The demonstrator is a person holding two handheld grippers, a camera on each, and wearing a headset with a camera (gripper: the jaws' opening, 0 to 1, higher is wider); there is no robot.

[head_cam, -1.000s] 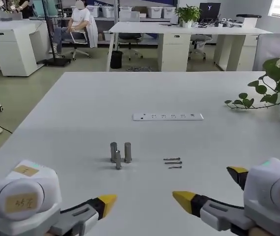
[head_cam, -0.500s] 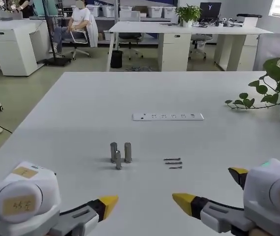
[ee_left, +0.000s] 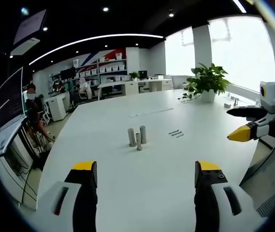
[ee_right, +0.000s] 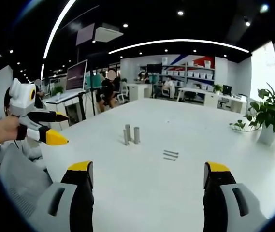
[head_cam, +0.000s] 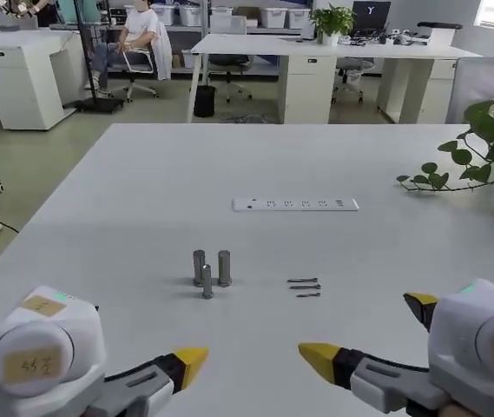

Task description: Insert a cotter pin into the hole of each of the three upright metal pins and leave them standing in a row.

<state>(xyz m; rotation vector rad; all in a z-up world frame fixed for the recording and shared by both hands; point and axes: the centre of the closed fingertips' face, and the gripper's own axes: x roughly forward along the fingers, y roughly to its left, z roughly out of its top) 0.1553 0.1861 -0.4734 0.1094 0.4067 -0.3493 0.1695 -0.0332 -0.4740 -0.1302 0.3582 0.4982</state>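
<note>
Three metal pins (head_cam: pixel 209 271) stand close together in the middle of the table (head_cam: pixel 142 191), ahead of the left gripper (ee_left: pixel 146 169). Three cotter pins (head_cam: pixel 305 287) lie flat to their right, long sides going left to right, nearer the right gripper (head_cam: pixel 368 328). Both grippers are wide open and hold nothing. I think the right one should reach first. Bare table lies all around.
</note>
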